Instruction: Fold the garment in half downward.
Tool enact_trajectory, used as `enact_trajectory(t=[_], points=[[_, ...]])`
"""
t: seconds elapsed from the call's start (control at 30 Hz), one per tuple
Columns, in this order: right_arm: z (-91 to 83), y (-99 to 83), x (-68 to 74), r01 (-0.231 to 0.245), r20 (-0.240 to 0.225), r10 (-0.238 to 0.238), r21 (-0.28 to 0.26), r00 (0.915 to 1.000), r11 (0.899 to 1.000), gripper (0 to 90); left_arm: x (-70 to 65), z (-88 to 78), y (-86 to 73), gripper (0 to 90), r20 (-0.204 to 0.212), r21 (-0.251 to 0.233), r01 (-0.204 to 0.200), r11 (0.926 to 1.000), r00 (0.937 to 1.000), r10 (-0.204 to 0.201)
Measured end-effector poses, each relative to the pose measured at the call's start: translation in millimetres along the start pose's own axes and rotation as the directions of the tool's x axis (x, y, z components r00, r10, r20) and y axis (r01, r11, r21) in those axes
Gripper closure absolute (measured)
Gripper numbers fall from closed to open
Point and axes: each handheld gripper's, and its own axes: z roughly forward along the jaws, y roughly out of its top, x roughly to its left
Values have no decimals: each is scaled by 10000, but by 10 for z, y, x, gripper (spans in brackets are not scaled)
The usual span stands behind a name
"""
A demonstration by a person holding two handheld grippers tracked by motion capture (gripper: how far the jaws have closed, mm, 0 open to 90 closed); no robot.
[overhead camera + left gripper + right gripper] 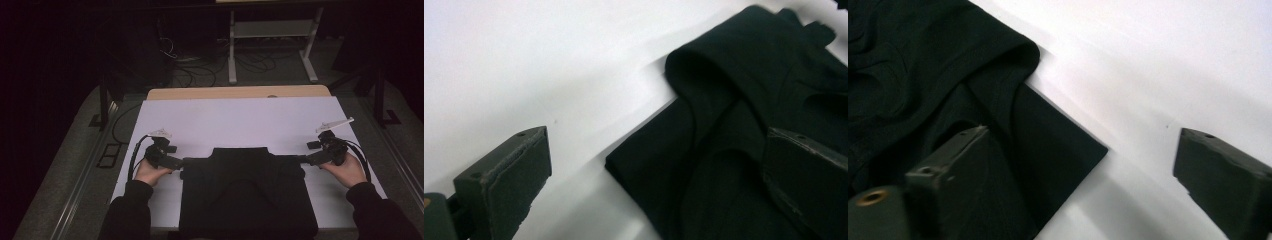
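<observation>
A black garment (247, 190) lies folded flat on the white tabletop (240, 120), near the front edge. My left gripper (182, 162) lies low at the garment's left sleeve end, jaws open. In the left gripper view one jaw hangs over bare white surface and the other over the black cloth (724, 125), whose corner lies between them in the left gripper (654, 135). My right gripper (302, 160) sits mirrored at the right sleeve end, open. There the right gripper (1082, 132) straddles the corner of the cloth (923, 75). No pad presses on the fabric.
A wooden table edge (240, 92) shows behind the white top. Beyond it stand a metal frame (270, 30) and loose cables (200, 70) on a dark floor. Bare white surface stretches behind the garment and to both of its sides.
</observation>
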Motion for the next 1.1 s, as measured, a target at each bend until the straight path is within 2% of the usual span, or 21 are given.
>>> enact_trajectory(t=[0.13,0.23,0.47,0.57,0.73,0.9,1.1], points=[[35,7,6,123,98,-123,-43,9999,9999,146,-12,20,6,1,51,-18,-112,9999,9999,112],[65,3,4,123,64,-124,79,9999,9999,163,-14,28,6,51,104,-172,-169,9997,9998,171],[142,-23,-14,114,69,-116,316,9999,9994,237,16,56,-7,154,21,-109,-142,9998,9999,143],[161,-24,-23,46,218,-53,314,9997,9995,288,21,55,-12,252,-121,-174,-88,9998,9999,86],[203,-29,-27,92,293,-103,358,9995,9993,381,19,67,-26,346,-282,-219,-170,9996,9995,163],[241,-27,-33,98,309,-113,468,9995,9989,441,46,73,-47,482,-292,-241,-195,9995,9994,188],[273,-24,-19,208,138,-217,607,9997,9979,506,48,115,-59,516,-422,-63,-335,9994,9986,332]])
